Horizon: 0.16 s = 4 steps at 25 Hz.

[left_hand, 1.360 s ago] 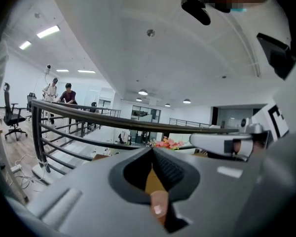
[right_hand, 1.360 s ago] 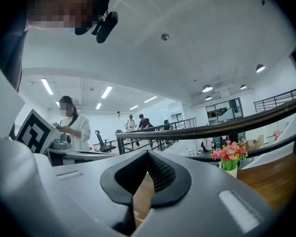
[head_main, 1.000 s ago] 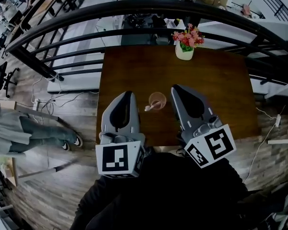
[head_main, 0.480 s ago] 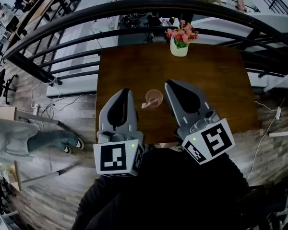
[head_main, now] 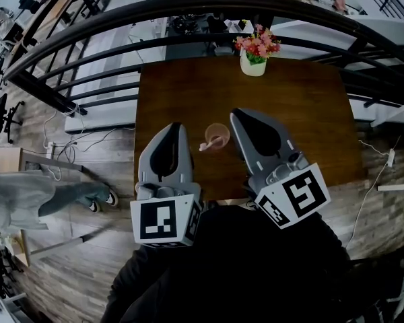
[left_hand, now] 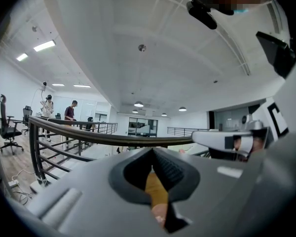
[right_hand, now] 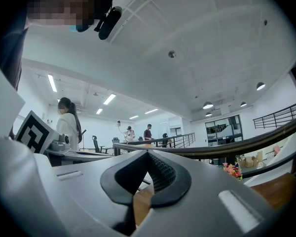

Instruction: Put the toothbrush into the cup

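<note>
table point(head_main: 303, 113): dark brown wood, square top, beside the railing
vase point(head_main: 253, 64): white, upright, at table's far edge
flowers point(head_main: 257, 46): pink and red, in the vase
railing point(head_main: 188, 9): black, curved, runs past table's far side
floor point(head_main: 74, 261): wood planks
cables point(head_main: 81, 140): on floor, left of table
person point(head_main: 60, 197): left of table, grey trousers, sneakers
office chair point(head_main: 0, 113): black, far left
bystanders point(left_hand: 69, 112): two, standing, distant, beyond railing
ceiling lights point(right_hand: 209, 105): on

No readable words, numbers, brands or signs anywhere in view.

Only print-like marks:
- left cube point(head_main: 163, 222), near left: black-and-white square pattern, no letters or digits.
- right cube point(head_main: 293, 204), near right: same kind of pattern, no letters or digits.

Background fittings far off: too small and blurred to show any lettering.
</note>
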Motion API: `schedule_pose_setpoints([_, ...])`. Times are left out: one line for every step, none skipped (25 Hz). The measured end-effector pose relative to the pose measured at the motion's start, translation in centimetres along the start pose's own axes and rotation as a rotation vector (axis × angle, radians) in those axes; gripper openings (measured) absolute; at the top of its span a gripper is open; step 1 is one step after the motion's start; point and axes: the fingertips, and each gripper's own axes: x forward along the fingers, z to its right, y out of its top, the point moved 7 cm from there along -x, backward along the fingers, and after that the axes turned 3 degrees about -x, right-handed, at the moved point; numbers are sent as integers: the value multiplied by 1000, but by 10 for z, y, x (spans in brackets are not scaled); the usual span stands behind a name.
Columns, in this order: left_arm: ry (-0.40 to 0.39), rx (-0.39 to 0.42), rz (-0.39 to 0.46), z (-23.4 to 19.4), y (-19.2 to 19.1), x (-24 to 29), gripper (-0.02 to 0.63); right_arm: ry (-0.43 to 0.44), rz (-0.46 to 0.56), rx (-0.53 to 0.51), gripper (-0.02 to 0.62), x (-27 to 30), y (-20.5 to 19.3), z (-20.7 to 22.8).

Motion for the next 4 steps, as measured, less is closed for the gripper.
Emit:
schedule_pose_setpoints([0,-1,-1,0,0,1,8,1,0,0,-2,0,0,0])
schedule_pose_setpoints([1,-1,-1,0,-1,1,9,2,-1,1,-2,1,-1,1])
schedule_pose_setpoints([1,-1,0,0,-1,2,9,3,-2,1,-2,1,-1,1])
schedule_pose_setpoints([2,-1,0,-1,-1,2,8,4,-2,1,-2,2,-2,2])
